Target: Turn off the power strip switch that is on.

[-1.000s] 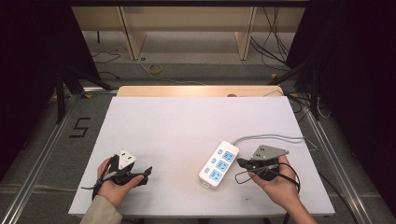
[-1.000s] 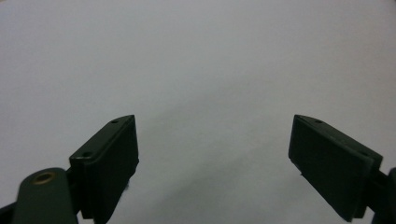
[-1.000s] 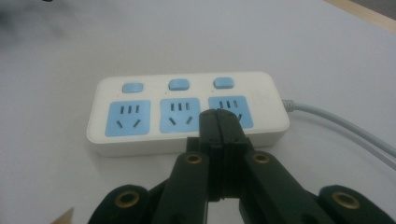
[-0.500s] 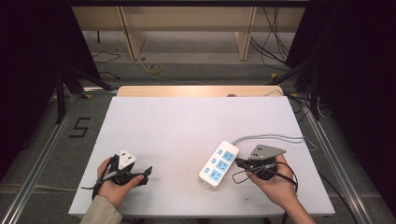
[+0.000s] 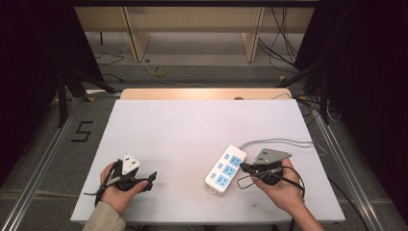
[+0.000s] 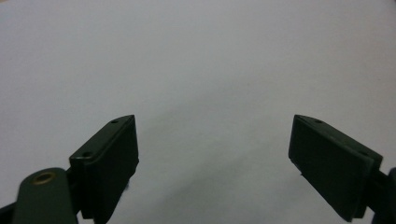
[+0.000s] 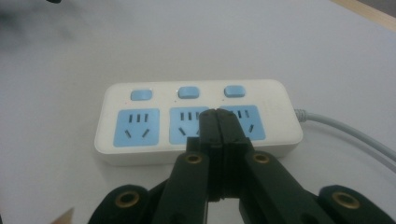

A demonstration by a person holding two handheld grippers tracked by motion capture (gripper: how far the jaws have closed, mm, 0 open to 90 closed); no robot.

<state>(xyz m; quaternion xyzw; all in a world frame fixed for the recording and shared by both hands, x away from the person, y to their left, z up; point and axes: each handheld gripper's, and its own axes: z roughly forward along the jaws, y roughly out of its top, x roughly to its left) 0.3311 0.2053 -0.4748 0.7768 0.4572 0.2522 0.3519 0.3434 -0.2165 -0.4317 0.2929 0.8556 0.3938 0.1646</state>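
Note:
A white power strip (image 5: 225, 169) with blue sockets and three blue switches lies on the white table (image 5: 192, 130) at the front right. In the right gripper view the power strip (image 7: 196, 119) lies crosswise just past my right gripper (image 7: 218, 122), whose jaws are pressed together with nothing between them. From above, my right gripper (image 5: 244, 168) points left at the strip's near side. My left gripper (image 5: 150, 179) rests at the front left, held in a hand. Its jaws stand wide apart over bare table in the left gripper view, left gripper (image 6: 212, 140) holding nothing.
The strip's grey cable (image 5: 279, 142) runs right toward the table's right edge. A wooden board (image 5: 207, 93) borders the far edge. Dark stands (image 5: 65, 82) and loose cables (image 5: 159, 71) lie on the floor beyond.

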